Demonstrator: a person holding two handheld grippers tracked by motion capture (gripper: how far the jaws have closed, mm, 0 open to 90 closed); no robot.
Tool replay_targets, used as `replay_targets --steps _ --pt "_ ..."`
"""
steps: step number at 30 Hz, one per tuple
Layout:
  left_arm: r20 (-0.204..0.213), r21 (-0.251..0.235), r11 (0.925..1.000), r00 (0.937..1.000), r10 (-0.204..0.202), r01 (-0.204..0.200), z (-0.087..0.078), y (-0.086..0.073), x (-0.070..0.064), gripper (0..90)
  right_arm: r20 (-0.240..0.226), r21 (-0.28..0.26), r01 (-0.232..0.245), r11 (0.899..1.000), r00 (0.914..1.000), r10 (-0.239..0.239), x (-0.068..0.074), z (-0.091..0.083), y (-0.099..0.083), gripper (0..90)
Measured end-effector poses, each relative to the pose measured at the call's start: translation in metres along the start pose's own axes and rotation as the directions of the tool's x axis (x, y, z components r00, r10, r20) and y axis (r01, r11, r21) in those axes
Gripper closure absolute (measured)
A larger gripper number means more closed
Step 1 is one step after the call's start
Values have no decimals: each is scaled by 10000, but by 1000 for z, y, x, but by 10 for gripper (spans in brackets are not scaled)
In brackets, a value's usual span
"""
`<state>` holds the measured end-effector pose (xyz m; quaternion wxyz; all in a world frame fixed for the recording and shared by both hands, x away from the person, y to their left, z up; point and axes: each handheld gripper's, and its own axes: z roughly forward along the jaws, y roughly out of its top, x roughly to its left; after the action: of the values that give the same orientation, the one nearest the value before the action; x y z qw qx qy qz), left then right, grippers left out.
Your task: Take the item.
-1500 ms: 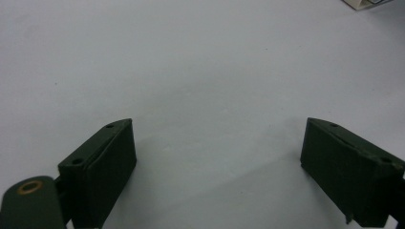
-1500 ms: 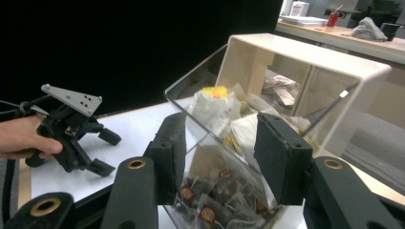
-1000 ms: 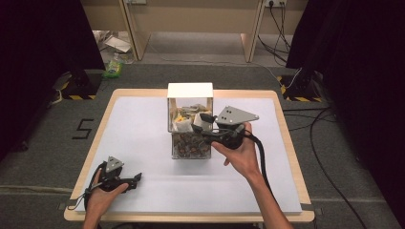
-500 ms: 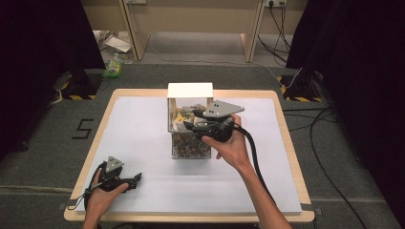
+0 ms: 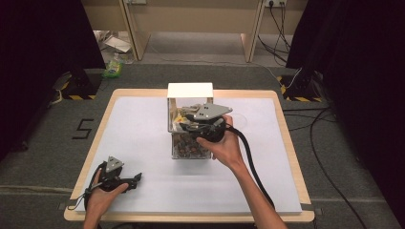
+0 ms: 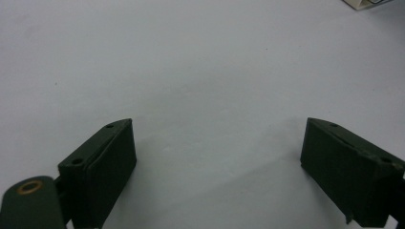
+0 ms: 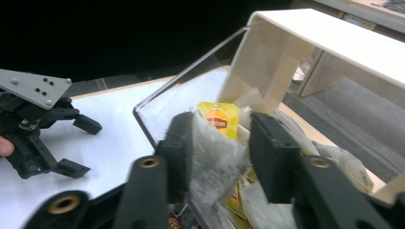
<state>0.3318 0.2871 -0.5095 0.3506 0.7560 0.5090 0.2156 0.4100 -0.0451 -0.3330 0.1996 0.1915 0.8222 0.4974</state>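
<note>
Dark curtains both sides of the room, grey carpet floor, cables trailing at the right of the high view. Wooden table [image 5: 286,143] sits mid-frame, covered by a pale sheet [image 5: 133,138].

Clear plastic box [image 5: 190,125] stands at the centre of the sheet, with a white lid [image 5: 189,89] over its far end. It has two compartments: the upper one holds tea bags, the lower one, nearer the bottom of the frame, holds small dark brown items [image 5: 188,148], too small to identify.

Right gripper [image 5: 191,125] is over the box's upper compartment, centre of the high view, with the person's right hand [image 5: 224,145] behind it and a black cable running down toward the lower right. In the right gripper view its jaws are closed around a tea bag [image 7: 215,157], a whitish paper pouch pinched between the two pads at centre frame. Yellow tag [image 7: 219,119] shows just above the pads. More tea bags [image 7: 334,157] are piled under and beside it inside the box; the lid spans the upper right of that view.

Left gripper [image 5: 133,180] rests on the sheet at the lower left of the high view, well apart from the box, held by the left hand [image 5: 98,200]. Left gripper view: jaws spread wide, nothing between them, just bare sheet below. It also appears at the left edge of the right gripper view, jaws apart.
</note>
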Motion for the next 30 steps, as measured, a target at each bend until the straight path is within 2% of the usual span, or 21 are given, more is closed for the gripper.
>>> replay_targets --steps 3,7,9,11,18,25,30 --pt "2 5 10000 10000 1 -1 0 0 0 108 -206 -122 -34 9999 9998 31 1 0 0 756" --pt "-1 5 10000 10000 3 -3 0 0 0 108 -345 60 32 10000 9994 -29 0 -2 -1 868" --pt "2 6 10000 10000 2 -2 0 0 0 108 -429 52 149 9999 9990 -147 1 -3 -1 892" --pt "-1 4 10000 10000 1 -1 0 0 0 108 -457 12 279 9996 9986 -279 1 -5 -1 900" --pt "4 8 10000 10000 2 -2 0 0 0 108 -259 -379 232 9990 9994 -242 -3 -18 5 900" --pt "1 -3 10000 10000 -1 1 0 0 0 108 12 -1069 403 9935 9992 -404 -5 -34 25 900" --pt "-1 -1 10000 10000 1 -1 0 0 0 108 176 -1319 405 9904 9991 -385 -7 -42 32 900"
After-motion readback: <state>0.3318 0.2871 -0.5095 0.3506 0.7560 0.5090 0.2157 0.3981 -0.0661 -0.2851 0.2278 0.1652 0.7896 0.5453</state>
